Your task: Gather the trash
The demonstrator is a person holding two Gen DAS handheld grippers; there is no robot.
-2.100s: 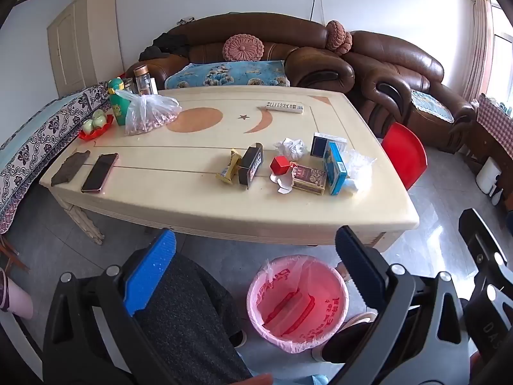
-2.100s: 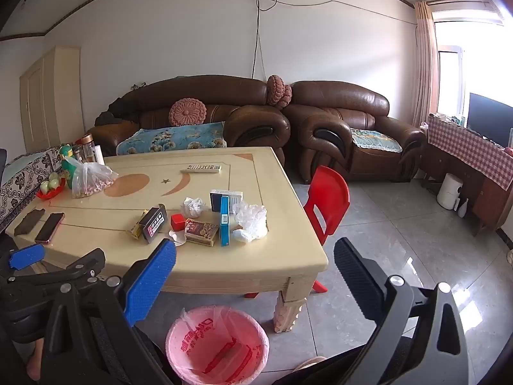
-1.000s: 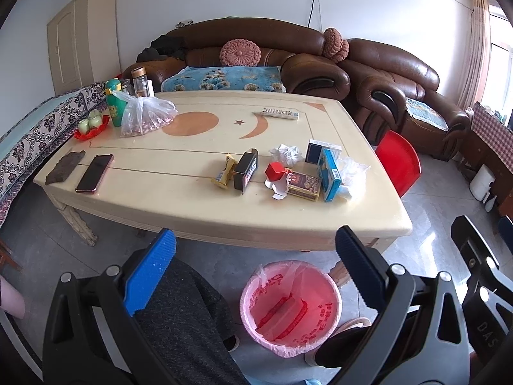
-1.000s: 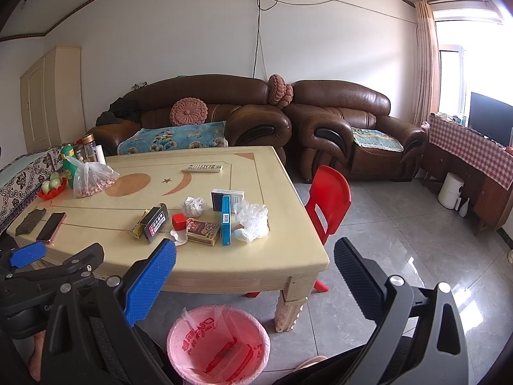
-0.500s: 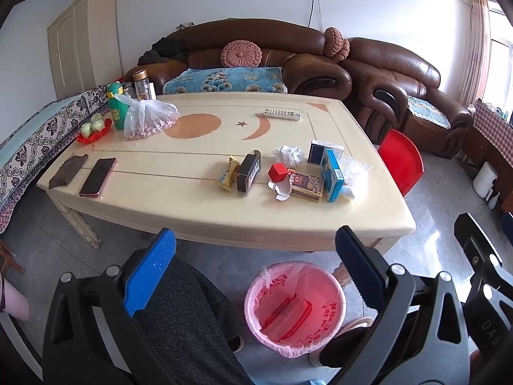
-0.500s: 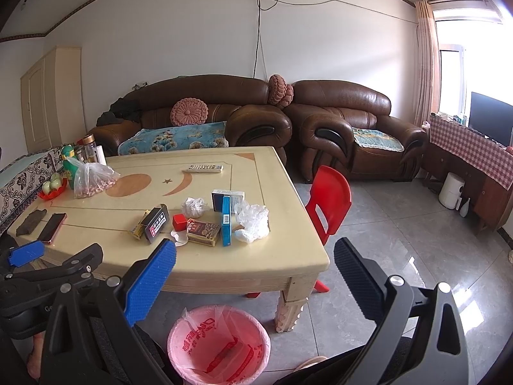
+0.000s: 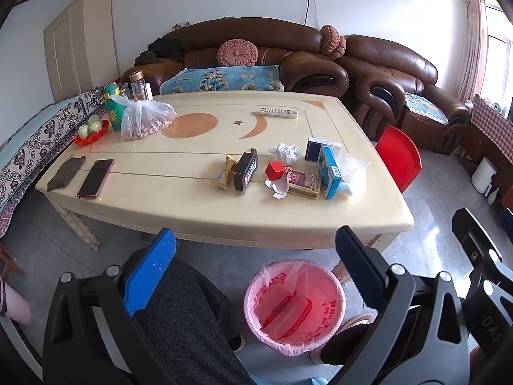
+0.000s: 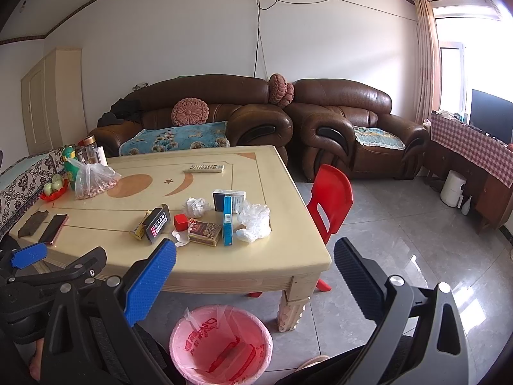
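Observation:
Trash lies in a cluster on the cream table (image 7: 198,205): a yellow wrapper (image 7: 223,176), a black box (image 7: 246,173), a red cube (image 7: 274,170), a patterned box (image 7: 303,184), a blue box (image 7: 330,172), crumpled white paper (image 7: 285,153) and crumpled clear plastic (image 7: 352,173). A pink-lined bin (image 7: 294,304) stands on the floor before the table with a red-and-white box inside; it also shows in the right wrist view (image 8: 221,343). My left gripper (image 7: 256,266) is open and empty above the bin. My right gripper (image 8: 255,272) is open and empty, right of the left one.
A phone (image 7: 95,178), dark cloth (image 7: 66,168), bag of nuts (image 7: 144,118), fruit dish (image 7: 91,130) and remote (image 7: 278,113) are on the table. A red chair (image 8: 330,199) stands at its right end. Brown sofas (image 8: 198,112) line the back wall.
Both grippers stay open and empty. The left wrist view has shifted slightly, swaying and tilting a little; the right wrist view has barely moved.

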